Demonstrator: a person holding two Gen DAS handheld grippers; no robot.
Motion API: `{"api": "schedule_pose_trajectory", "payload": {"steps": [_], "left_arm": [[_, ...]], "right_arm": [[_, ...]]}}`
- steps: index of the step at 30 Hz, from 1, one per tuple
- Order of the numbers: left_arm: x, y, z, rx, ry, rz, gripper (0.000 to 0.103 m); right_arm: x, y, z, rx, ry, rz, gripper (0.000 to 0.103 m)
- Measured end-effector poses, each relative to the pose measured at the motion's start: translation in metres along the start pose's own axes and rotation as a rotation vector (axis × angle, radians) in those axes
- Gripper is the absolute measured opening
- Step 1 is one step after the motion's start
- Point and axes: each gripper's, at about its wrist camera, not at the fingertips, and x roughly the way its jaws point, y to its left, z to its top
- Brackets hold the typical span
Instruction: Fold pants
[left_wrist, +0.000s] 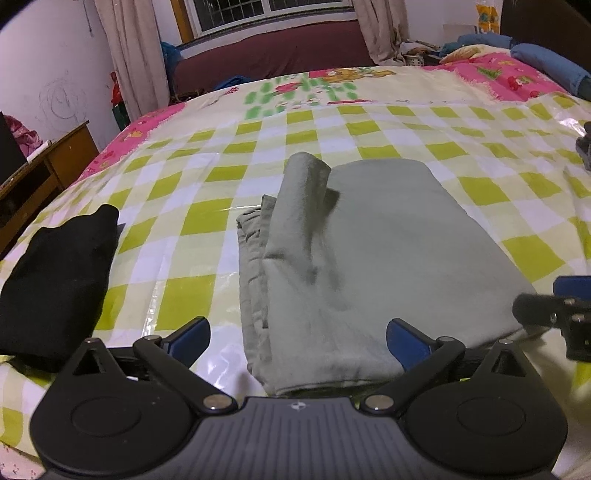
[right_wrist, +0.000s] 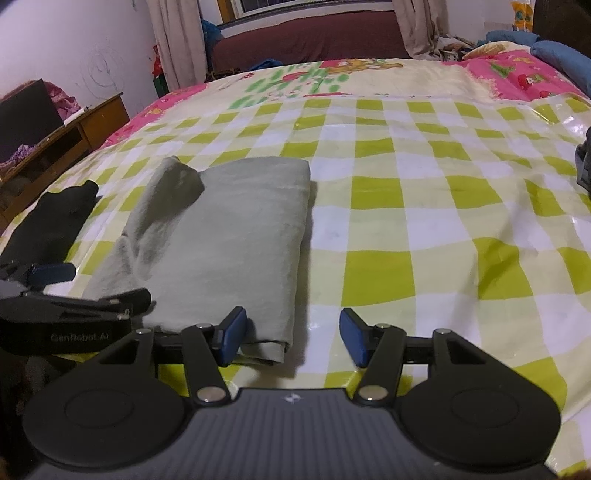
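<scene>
Grey-green pants (left_wrist: 373, 254) lie folded in a thick rectangle on the checked bed cover (left_wrist: 207, 221). One flap stands curled up at the far left corner (left_wrist: 306, 173). My left gripper (left_wrist: 297, 341) is open, its blue pads on either side of the near edge of the pants, holding nothing. In the right wrist view the pants (right_wrist: 229, 240) lie left of centre. My right gripper (right_wrist: 293, 338) is open and empty at their near right corner, its left pad (right_wrist: 232, 336) over the cloth edge.
A folded black garment (left_wrist: 55, 288) lies left of the pants. A dark item (right_wrist: 585, 162) sits at the bed's right edge. A wooden desk (left_wrist: 44, 166) stands left of the bed. Blue bedding (left_wrist: 554, 62) lies at the far right. A maroon sofa (left_wrist: 273, 51) is beyond.
</scene>
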Motion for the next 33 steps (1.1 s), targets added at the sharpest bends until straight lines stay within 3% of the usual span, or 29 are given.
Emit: {"api": "schedule_pose_trajectory", "payload": {"steps": [33], "left_arm": [[-0.005, -0.013, -0.003, 0.028, 0.026, -0.040, 0.103]], "right_arm": [[0.007, 0.009, -0.010, -0.028, 0.051, 0.039, 0.060]]}}
